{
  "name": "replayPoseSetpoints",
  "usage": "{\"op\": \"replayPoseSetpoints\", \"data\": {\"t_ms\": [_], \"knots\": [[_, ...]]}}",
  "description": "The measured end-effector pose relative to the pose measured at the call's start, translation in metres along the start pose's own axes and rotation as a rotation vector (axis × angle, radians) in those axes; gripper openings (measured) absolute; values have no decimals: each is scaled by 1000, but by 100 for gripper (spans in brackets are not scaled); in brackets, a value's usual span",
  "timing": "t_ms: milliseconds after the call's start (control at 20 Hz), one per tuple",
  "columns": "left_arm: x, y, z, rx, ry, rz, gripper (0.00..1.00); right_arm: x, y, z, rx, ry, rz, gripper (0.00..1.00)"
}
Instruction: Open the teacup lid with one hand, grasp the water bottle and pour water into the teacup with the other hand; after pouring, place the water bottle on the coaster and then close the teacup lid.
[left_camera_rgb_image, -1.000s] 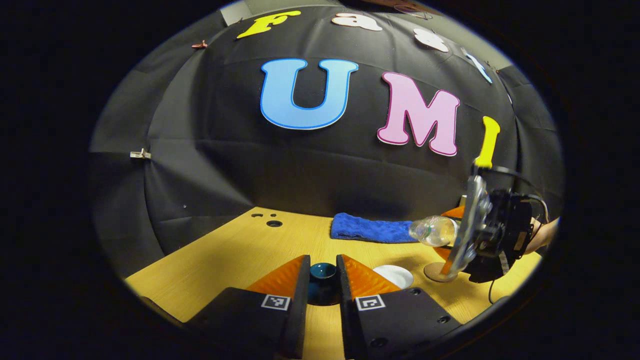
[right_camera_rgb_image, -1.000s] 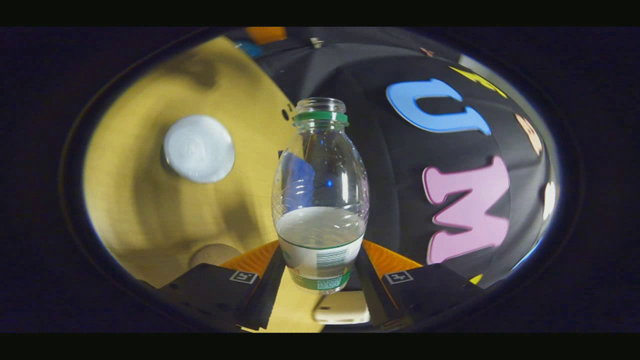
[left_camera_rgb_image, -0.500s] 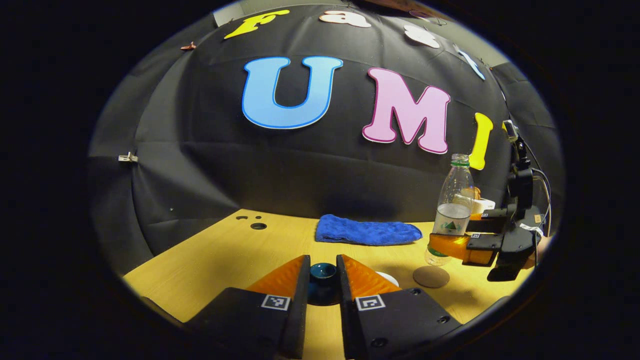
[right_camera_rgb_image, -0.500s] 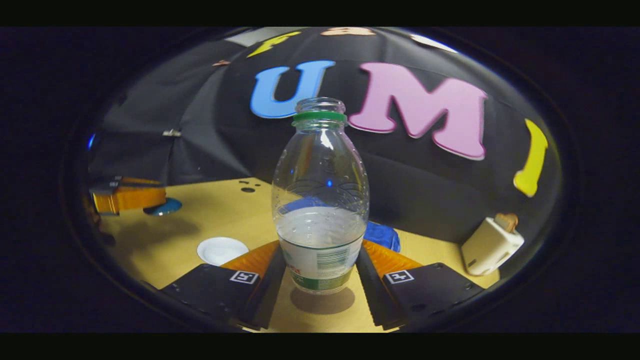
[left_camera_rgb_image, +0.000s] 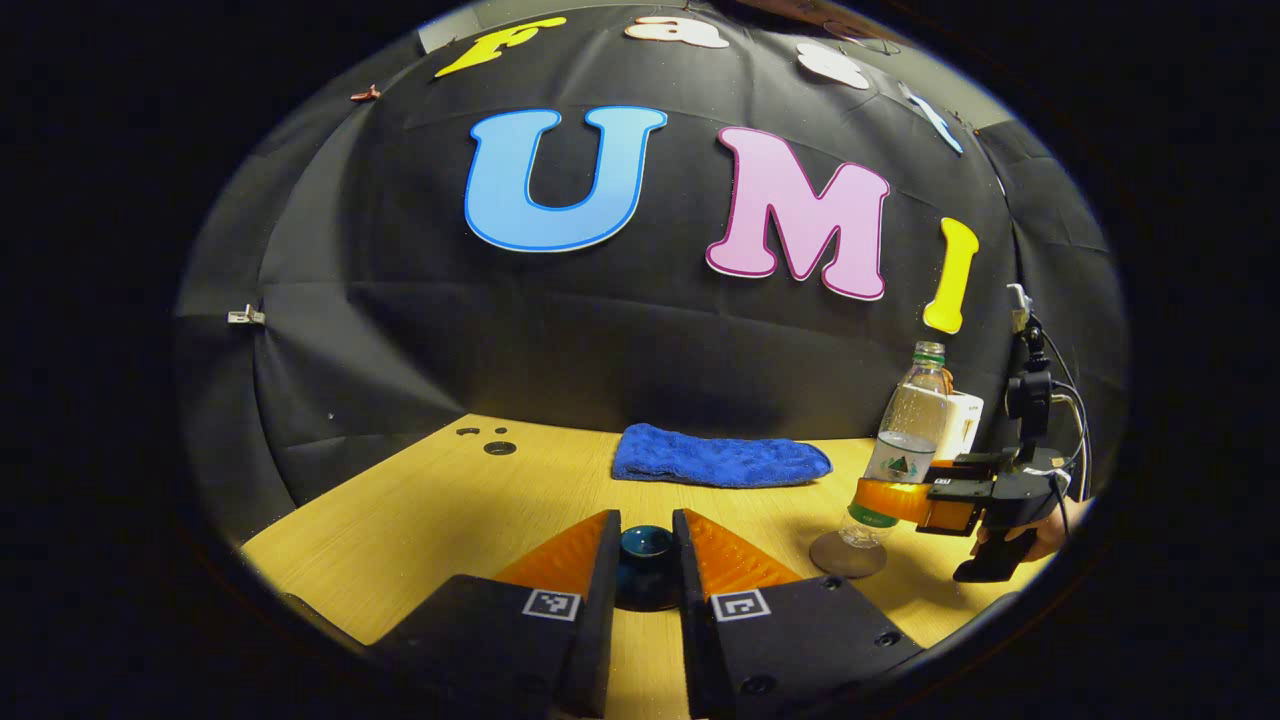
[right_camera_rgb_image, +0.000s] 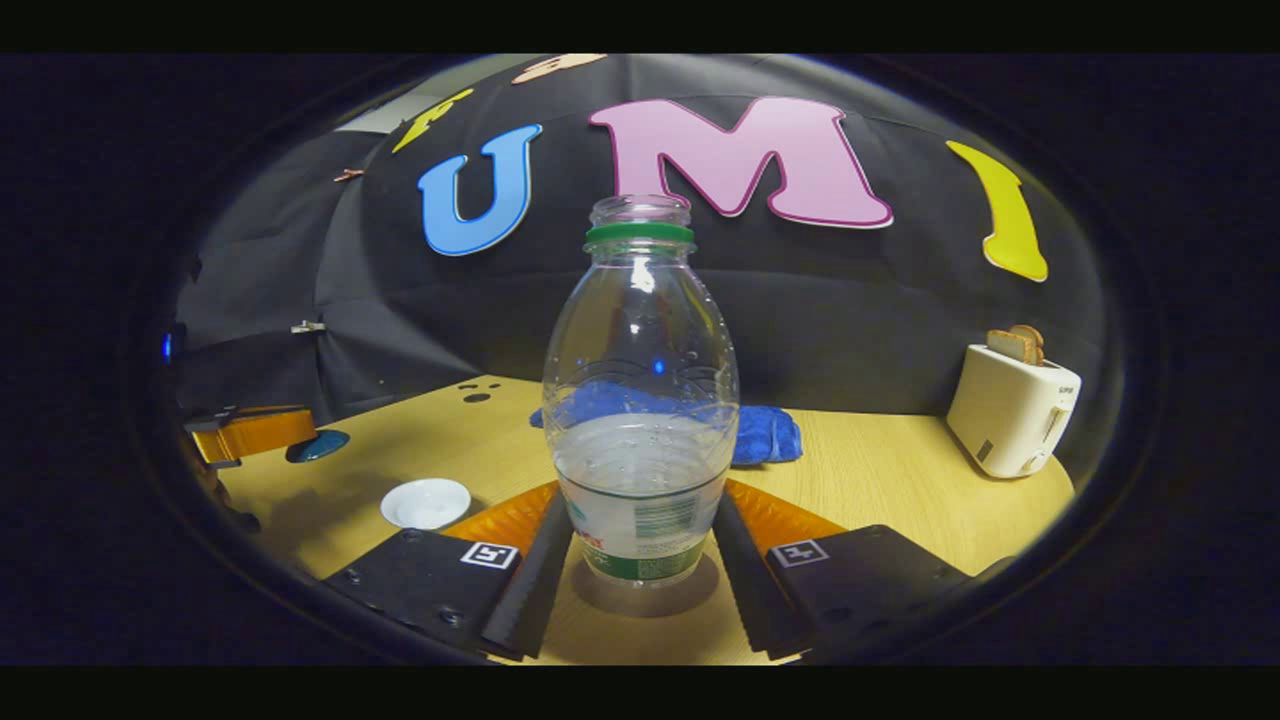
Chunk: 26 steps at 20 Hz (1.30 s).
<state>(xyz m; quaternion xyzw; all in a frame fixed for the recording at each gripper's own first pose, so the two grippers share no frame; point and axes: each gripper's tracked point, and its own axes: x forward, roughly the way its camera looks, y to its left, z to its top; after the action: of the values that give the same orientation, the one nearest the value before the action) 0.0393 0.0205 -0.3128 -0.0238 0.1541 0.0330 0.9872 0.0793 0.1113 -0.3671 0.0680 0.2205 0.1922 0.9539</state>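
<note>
Water bottle (right_camera_rgb_image: 640, 400) is upright again, no longer tipped as a second ago, now low over the coaster (left_camera_rgb_image: 847, 553). Right gripper (right_camera_rgb_image: 640, 560) jaws grasp it. Left gripper (left_camera_rgb_image: 645, 570) jaws clenched on the teacup lid (left_camera_rgb_image: 646, 545). Pouring looks finished; release, then lidding the teacup (right_camera_rgb_image: 425, 502), remain.

My left gripper (left_camera_rgb_image: 646, 560) shows two black blocky housings at six o'clock in the left gripper view, each with a small square black-and-white marker and round screw holes, tapering into ribbed wedge fingers (left_camera_rgb_image: 560, 555). My right gripper (right_camera_rgb_image: 640, 545) has the same black housings, markers and screws. At three o'clock in the left gripper view, it carries black cables and an upright mast.
</note>
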Motion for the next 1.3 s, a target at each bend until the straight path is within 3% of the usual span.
{"op": "replayPoseSetpoints", "data": {"t_ms": [250, 300, 350, 750, 850, 950, 1300], "knots": [[3, -3, -2, -4, 5, 5, 33, 1, -2, -2, 30, 23, 7, 77], [3, -3, -2, -4, 2, 5, 37, 1, -2, -4, 29, 24, -1, 77], [3, -4, -2, -4, -1, 4, 33, 1, -1, -5, 36, 26, -2, 78], [5, -8, -3, 0, 6, -7, 33, 5, -1, -21, 46, 77, 14, 80], [5, -12, -4, -1, 8, -14, 33, 0, 0, -27, 51, 96, 21, 92], [7, -17, -4, 0, 9, -22, 33, -4, 0, -32, 74, 110, 22, 98], [26, -40, -14, -25, 22, -60, 33, -46, -6, -47, 170, 162, -9, 99]]}}
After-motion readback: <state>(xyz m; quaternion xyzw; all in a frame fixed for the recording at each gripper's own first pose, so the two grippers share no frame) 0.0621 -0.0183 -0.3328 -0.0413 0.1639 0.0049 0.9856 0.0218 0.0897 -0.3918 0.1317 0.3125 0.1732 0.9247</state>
